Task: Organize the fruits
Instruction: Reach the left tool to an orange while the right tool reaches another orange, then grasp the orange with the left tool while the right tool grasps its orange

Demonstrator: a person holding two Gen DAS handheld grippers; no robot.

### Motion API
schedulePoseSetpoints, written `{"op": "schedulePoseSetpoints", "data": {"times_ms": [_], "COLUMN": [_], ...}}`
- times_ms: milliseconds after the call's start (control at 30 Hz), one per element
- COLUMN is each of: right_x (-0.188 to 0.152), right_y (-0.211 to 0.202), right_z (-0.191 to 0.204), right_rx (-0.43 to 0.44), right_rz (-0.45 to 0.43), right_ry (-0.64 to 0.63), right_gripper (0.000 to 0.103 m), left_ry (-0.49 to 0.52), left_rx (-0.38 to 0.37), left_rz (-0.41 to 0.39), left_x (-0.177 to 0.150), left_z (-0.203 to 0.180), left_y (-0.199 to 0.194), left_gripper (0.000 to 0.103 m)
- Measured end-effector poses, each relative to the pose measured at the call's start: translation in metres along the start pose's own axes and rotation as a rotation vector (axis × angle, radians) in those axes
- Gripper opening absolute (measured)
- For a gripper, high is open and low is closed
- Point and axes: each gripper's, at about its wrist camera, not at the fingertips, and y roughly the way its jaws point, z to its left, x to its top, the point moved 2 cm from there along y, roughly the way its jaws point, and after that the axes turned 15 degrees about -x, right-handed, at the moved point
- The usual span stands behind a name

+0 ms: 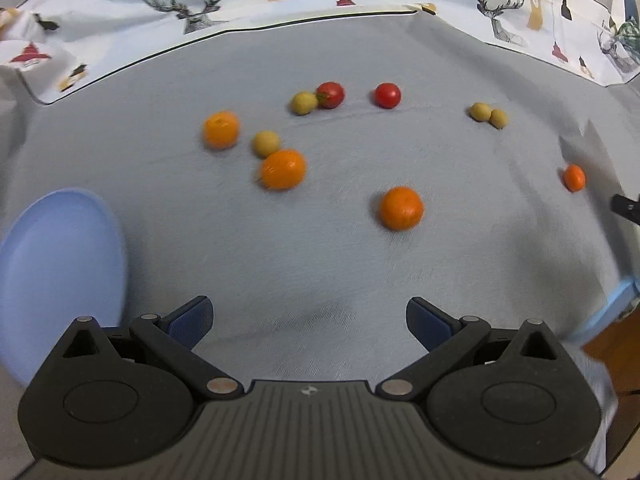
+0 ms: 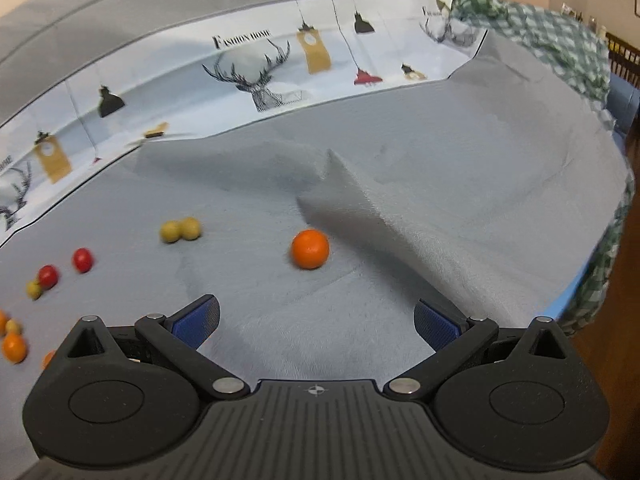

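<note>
Left gripper [image 1: 309, 322]: jaws spread wide, holding nothing — above the grey cloth [image 1: 320, 264].
Right gripper [image 2: 317, 322]: jaws wide apart too, empty.
Oranges: one [image 1: 401, 208] ahead and slightly right of the left gripper, two more [image 1: 283, 169] [image 1: 221, 129] farther left, a lone orange [image 2: 310, 249] ahead of the right gripper beside a raised fold.
Tomatoes [image 1: 387, 95]: two red ones at the far side.
Small yellow-green fruits [image 1: 488, 115]: a touching pair to the far right, others among the oranges.
Blue plate [image 1: 60, 272]: on the surface — near left.
</note>
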Motion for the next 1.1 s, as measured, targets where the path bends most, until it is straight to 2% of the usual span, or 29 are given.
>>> {"op": "schedulePoseSetpoints", "data": {"times_ms": [100, 167, 300, 367, 467, 567, 600, 633, 667, 700, 733, 867, 1000, 1100], "right_x": [0.008, 0.012, 0.021, 0.022, 0.019, 0.017, 0.017, 0.018, 0.018, 0.019, 0.02, 0.023, 0.022, 0.014], "right_y": [0.037, 0.06, 0.099, 0.122, 0.129, 0.127, 0.126, 0.123, 0.12, 0.119, 0.118, 0.106, 0.054, 0.004], "right_z": [0.019, 0.031, 0.049, 0.05, 0.06, 0.059, 0.059, 0.056, 0.052, 0.051, 0.05, 0.039, 0.037, 0.044], "right_rx": [0.044, 0.044, 0.031, 0.022, -0.024, -0.024, -0.023, -0.038, -0.051, -0.059, -0.057, -0.039, 0.034, 0.119], "right_rz": [0.034, 0.052, 0.057, 0.094, 0.027, 0.008, 0.009, 0.003, -0.023, -0.041, -0.039, -0.013, -0.068, -0.098], "right_ry": [-0.012, -0.024, -0.026, -0.029, -0.078, -0.08, -0.093, -0.074, -0.048, -0.043, -0.048, -0.024, -0.014, -0.026], "right_gripper": [0.103, 0.103, 0.102, 0.102, 0.103, 0.102, 0.102, 0.093, 0.082, 0.049, 0.037, 0.036, 0.036, 0.036], "left_ry": [-0.012, -0.013, 0.069, 0.119, 0.202, 0.202, 0.186, 0.18, 0.178, 0.169, 0.162, 0.15, 0.108, 0.08], "left_rx": [-0.007, -0.022, -0.013, -0.005, 0.001, -0.035, -0.041, -0.028, -0.032, -0.036, -0.04, -0.055, -0.075, -0.05], "left_rz": [0.0, -0.01, 0.01, 0.041, 0.053, 0.071, 0.06, 0.053, 0.062, 0.064, 0.059, 0.029, -0.022, -0.063], "left_x": [0.016, 0.028, 0.052, 0.06, 0.063, 0.061, 0.062, 0.061, 0.062, 0.062, 0.061, 0.06, 0.053, 0.045], "left_z": [-0.006, -0.014, -0.041, -0.051, -0.063, -0.063, -0.062, -0.063, -0.062, -0.062, -0.062, -0.061, -0.049, -0.034], "left_y": [0.02, 0.033, 0.072, 0.096, 0.118, 0.124, 0.122, 0.119, 0.118, 0.116, 0.112, 0.087, 0.041, 0.002], "left_gripper": [0.103, 0.103, 0.103, 0.103, 0.1, 0.064, 0.047, 0.04, 0.04, 0.04, 0.04, 0.04, 0.04, 0.04]}}
